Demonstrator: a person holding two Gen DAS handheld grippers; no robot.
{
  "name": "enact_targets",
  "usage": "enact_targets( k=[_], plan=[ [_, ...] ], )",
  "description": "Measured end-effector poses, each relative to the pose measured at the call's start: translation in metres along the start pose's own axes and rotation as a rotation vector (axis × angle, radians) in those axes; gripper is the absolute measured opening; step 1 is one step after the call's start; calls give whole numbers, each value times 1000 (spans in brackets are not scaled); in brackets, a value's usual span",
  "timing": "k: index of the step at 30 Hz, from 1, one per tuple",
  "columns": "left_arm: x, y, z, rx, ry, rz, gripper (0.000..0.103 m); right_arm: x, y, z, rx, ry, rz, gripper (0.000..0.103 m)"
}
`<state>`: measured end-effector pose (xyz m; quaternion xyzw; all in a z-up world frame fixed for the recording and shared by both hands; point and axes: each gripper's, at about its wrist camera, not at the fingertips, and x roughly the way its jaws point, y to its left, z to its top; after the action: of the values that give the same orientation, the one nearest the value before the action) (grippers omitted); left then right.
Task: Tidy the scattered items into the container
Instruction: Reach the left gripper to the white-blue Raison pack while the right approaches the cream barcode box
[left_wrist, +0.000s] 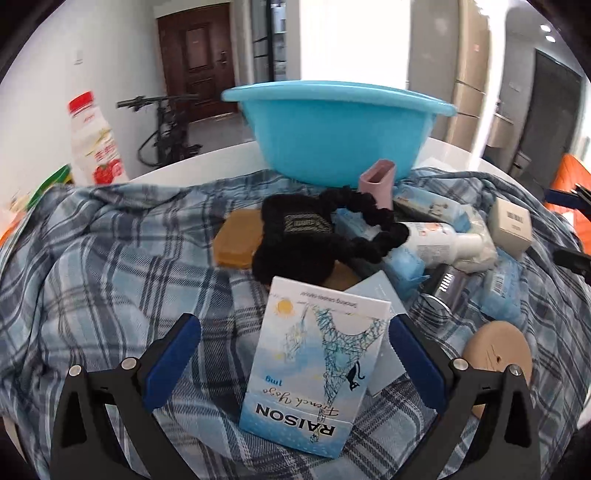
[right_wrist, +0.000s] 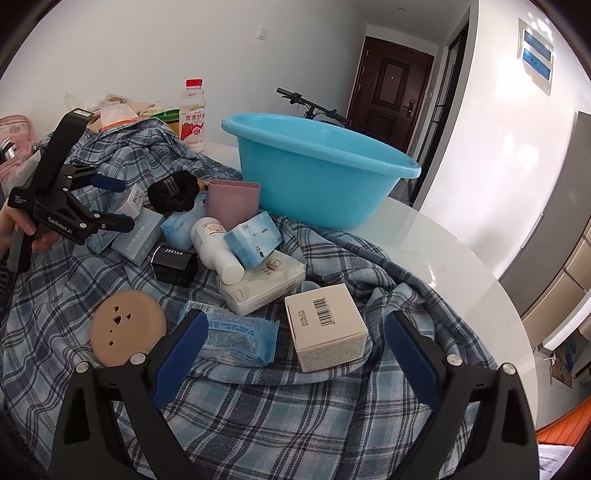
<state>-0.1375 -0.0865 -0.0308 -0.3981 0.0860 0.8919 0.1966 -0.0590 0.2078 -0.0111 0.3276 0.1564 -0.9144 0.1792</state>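
A plaid cloth (right_wrist: 280, 413) is covering the white table (right_wrist: 443, 258) — the blue basin (right_wrist: 314, 177) is sitting there, interior hidden; both grippers' jaws are spread, pinching nothing.

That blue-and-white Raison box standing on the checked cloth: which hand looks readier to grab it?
Left. The left gripper already has the Raison box between its open fingers, while the right gripper faces a white barcode box.
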Motion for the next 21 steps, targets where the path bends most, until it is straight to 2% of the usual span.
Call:
enact_targets(
  k=[4, 7, 12, 13, 15, 16, 18, 21],
  plan=[
    [3, 2, 0, 3, 1, -92, 103, 4, -1, 0, 11, 6, 2, 96],
    [8, 4, -1, -13, 11, -57, 103, 5, -2, -1, 20, 10, 13, 96],
    [15, 8, -3, -45, 20, -77, 103, 6, -3, -1, 23, 12, 10, 96],
    [15, 9, -3, -59, 17, -83, 100, 7, -3, -1, 23, 13, 11, 96],
    [14, 13, -1, -111, 9, -150, 79, 7, -3, -1, 25, 14, 11, 96],
    [12, 16, 0, -142, 4, -180, 65, 7, -3, -2, 27, 12, 13, 96],
    [8, 17, 2, -165, -6, -157, 63, 7, -3, -2, 33, 12, 18, 96],
    [-2, 11, 1, -144, -27, -106, 63, 7, -4, -3, 34, 10, 18, 96]
  ],
)
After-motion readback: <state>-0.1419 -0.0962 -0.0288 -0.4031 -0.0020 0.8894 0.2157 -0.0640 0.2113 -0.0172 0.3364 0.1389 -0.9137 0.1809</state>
